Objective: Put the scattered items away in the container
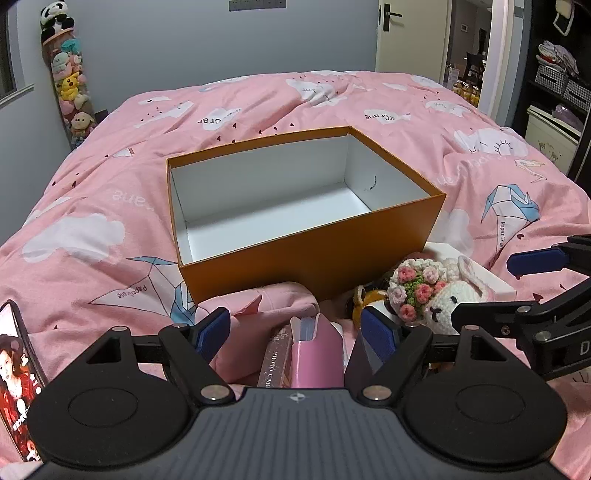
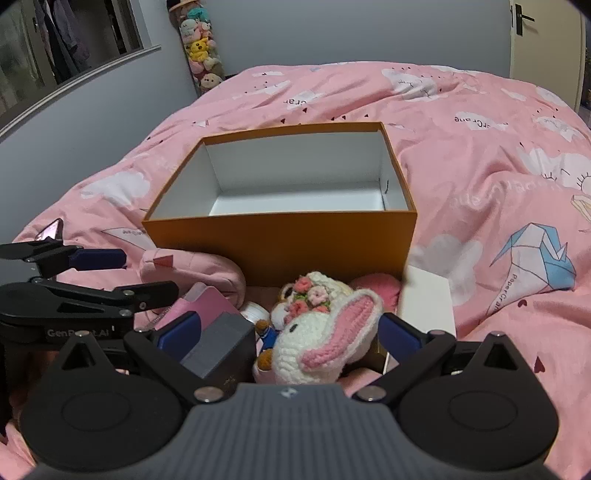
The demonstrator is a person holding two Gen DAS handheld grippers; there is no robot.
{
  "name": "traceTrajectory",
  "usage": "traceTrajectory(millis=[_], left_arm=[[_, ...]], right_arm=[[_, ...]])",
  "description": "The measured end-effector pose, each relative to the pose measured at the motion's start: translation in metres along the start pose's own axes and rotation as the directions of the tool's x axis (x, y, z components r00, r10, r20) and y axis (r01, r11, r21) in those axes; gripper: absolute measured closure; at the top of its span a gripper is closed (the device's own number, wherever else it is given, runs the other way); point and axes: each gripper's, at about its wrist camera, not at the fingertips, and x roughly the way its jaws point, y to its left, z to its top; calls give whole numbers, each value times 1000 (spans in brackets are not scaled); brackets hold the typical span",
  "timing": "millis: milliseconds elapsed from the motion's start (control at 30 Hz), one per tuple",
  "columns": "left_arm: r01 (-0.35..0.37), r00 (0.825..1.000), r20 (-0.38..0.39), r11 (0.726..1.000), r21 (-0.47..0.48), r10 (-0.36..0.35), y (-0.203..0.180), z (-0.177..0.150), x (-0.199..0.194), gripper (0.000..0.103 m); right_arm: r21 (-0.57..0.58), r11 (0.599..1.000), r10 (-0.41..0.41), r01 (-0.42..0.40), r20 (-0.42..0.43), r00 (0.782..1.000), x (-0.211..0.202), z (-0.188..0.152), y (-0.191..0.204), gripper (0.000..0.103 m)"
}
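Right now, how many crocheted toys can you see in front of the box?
2: a white bunny with a flower crown, between the open right gripper's fingers, and a small orange-brown one tucked against its side. More may be hidden underneath.

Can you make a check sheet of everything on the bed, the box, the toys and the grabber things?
Surface: pink quilt, rumpled.
Container: orange box, open, empty.
Job's things: crochet bunny, pink card holder, grey box, white box, all in front of the orange box.
Clutter: phone at the left edge.
Grippers: left gripper open over the card holder; right gripper open around the bunny, not pressing.
Cables: nothing seen.
Surroundings: plush toy column, door.
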Motion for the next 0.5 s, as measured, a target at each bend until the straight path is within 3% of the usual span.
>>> traceTrajectory(millis=[500], left_arm=[[3,1000,-22,1000,-1,-3,0,-2,6,11]], right_arm=[[9,1000,-13,14,-16,1000,3,0,-3,0]])
